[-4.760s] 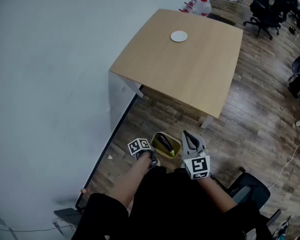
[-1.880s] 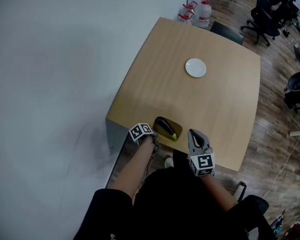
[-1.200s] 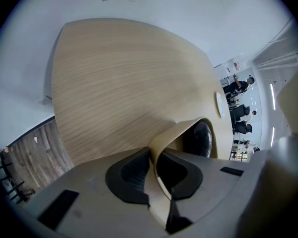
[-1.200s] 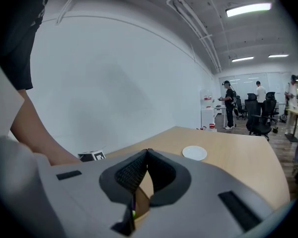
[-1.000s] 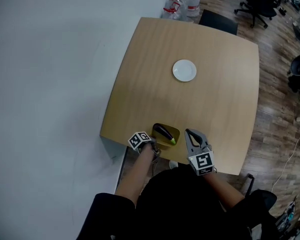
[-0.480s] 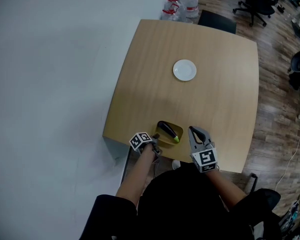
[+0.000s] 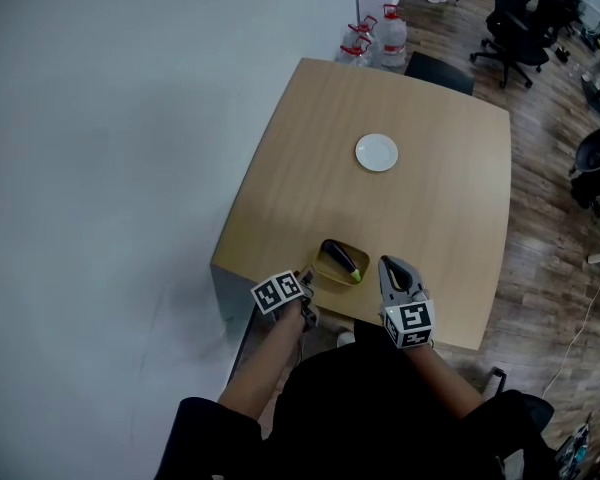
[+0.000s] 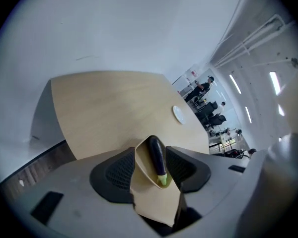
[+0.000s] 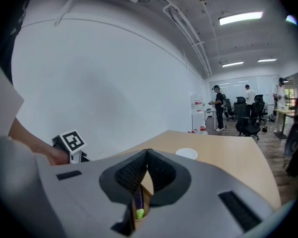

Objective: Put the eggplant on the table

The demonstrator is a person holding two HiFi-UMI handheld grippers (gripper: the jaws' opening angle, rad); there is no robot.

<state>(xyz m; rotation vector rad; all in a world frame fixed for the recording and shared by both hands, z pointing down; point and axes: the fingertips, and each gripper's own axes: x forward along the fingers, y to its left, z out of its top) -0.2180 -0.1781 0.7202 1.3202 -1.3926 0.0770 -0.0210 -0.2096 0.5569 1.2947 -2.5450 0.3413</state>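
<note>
The left gripper (image 8: 151, 152) has lifted off the yellow tray (image 7: 325, 269) on the table (image 7: 310, 158). Its jaws are opening wide, with the eggplant (image 7: 340, 258) lying in the tray beyond their gap, untouched. The right gripper (image 9: 148, 152) sits just beside the tray, jaw tips together and empty.

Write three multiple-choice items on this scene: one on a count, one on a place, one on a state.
1. How many plates are on the table?
A. two
B. one
C. three

2. Where is the eggplant?
A. on the plate
B. on the floor
C. in the bowl

3. How do the right claw's jaws stand?
A. together
B. wide apart
C. clamped on the plate

Key:
1 B: a single white plate sits mid-table.
2 C: the eggplant lies in the yellow bowl at the table's near edge.
3 A: the right gripper view shows the pads meeting.
</note>
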